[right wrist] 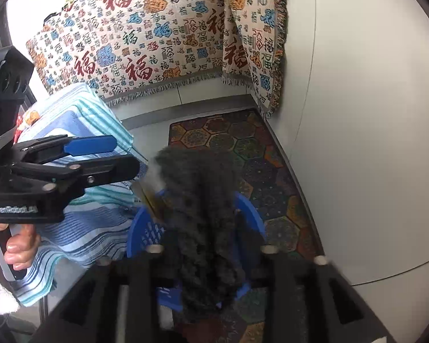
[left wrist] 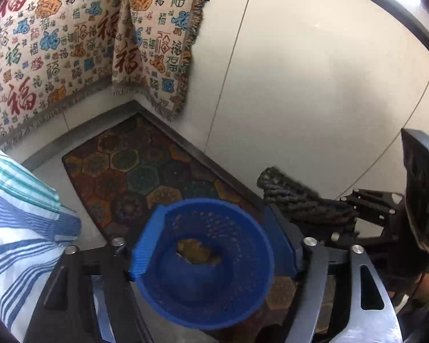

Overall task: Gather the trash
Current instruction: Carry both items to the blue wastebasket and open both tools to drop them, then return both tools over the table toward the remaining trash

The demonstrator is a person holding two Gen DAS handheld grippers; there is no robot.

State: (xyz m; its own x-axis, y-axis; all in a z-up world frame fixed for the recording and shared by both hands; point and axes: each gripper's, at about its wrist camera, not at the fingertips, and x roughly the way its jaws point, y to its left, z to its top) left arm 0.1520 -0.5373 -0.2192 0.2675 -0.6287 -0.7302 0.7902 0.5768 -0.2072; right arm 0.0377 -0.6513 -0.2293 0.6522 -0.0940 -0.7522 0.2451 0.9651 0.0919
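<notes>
My left gripper is shut on a blue perforated trash basket, its blue pads clamping the rim, and holds it above the floor mat. A brown scrap lies in the basket's bottom. My right gripper is shut on a dark grey fuzzy cloth, held over the basket. In the left wrist view the right gripper comes in from the right with the cloth sticking out just above the basket's rim. The left gripper shows at the left of the right wrist view.
A hexagon-patterned floor mat lies in the corner below. A blanket with red characters drapes a ledge behind. A striped blue-and-white cloth covers something at the left. White wall panels stand at the right.
</notes>
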